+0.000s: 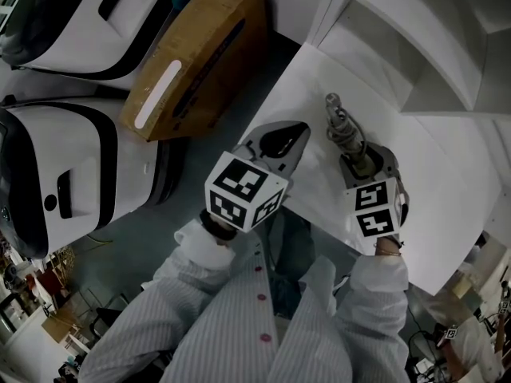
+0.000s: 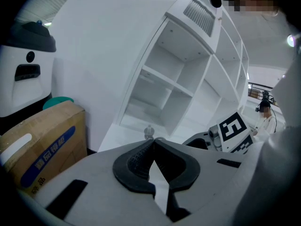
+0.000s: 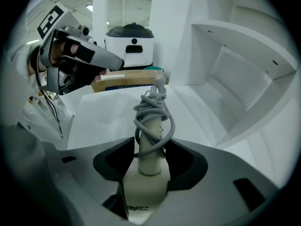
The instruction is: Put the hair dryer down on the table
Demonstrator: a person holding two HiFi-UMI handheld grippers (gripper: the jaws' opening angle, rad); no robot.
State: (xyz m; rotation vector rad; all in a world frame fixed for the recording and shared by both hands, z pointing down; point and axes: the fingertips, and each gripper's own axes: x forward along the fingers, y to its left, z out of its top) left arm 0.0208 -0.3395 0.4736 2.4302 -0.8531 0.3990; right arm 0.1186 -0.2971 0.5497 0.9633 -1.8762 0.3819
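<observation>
A cream hair dryer [image 3: 149, 147] with its grey cord wound round the handle sticks out between the jaws of my right gripper [image 3: 150, 160], which is shut on it. In the head view the hair dryer [image 1: 343, 130] points away over the white table [image 1: 447, 190], held by the right gripper [image 1: 357, 159]. Whether it touches the table I cannot tell. My left gripper [image 1: 281, 144] hovers at the table's near-left edge, shut with nothing in it; its pads [image 2: 136, 161] meet at the tips. The left gripper [image 3: 77, 55] also shows at the upper left of the right gripper view.
White shelving [image 1: 415, 38] stands along the table's far side. A brown cardboard box [image 1: 192, 54] lies on the floor left of the table. Two white-and-black machines [image 1: 64, 174] stand further left. The person's striped sleeves [image 1: 231, 309] fill the foreground.
</observation>
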